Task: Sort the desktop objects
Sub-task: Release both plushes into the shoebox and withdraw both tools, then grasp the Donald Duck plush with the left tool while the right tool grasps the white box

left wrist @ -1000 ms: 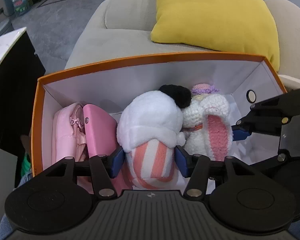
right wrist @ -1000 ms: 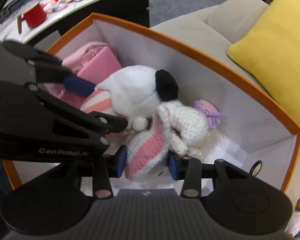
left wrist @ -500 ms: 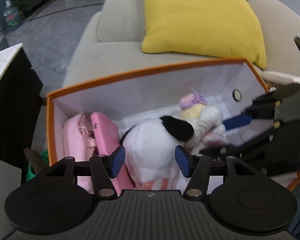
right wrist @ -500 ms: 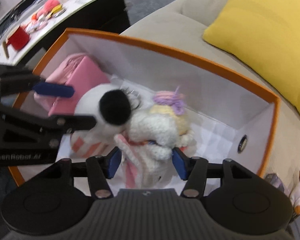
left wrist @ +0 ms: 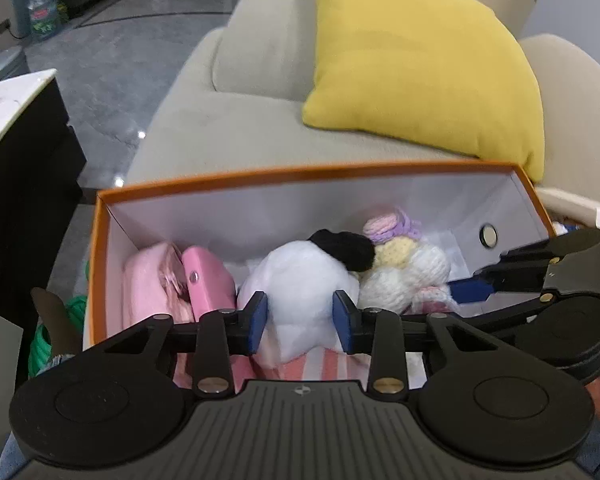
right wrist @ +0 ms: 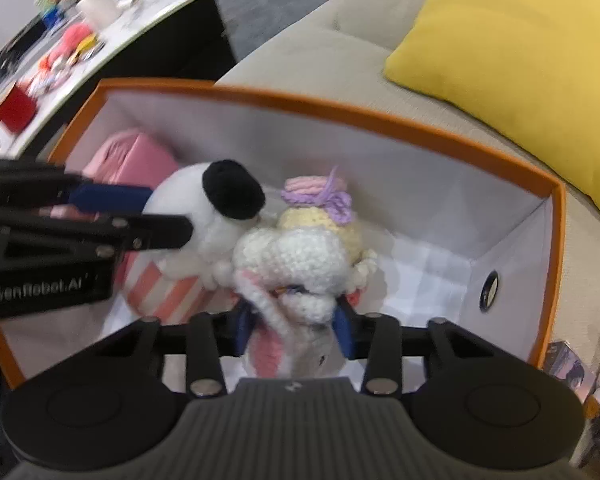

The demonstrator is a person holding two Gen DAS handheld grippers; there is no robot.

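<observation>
Inside the orange box (left wrist: 300,172), set on a beige sofa (left wrist: 228,120) in front of a yellow cushion (left wrist: 420,72): four soft things in a row. At the left end a pale pink pouch (left wrist: 148,284), touching a brighter pink case (left wrist: 208,280) stood on edge beside it. Near the middle a white plush toy (left wrist: 300,280) with a black ear and a pink-and-white striped lower half, leaning against a white crochet bunny (right wrist: 296,256) with a pink-lined ear and a purple-and-pink bow on top. White paper lining showing at the right end.

Left gripper (left wrist: 301,322) tipped down into the box, fingers (left wrist: 258,322) just drawn closer together, now narrowed to a partial gap filled by the white plush toy, pressed into the fluff on both sides. Right gripper (right wrist: 293,328) likewise angled down, fingers (right wrist: 342,332) also just drawn in, part-way closed and clamped on the crochet bunny's lower body and ear. Both toys down in the box, touching each other. Lifted or resting on the box floor: cannot tell.

Beyond the box on the left, a white surface (right wrist: 112,28) with a red cup (right wrist: 14,110) and a scatter of small blurred things
</observation>
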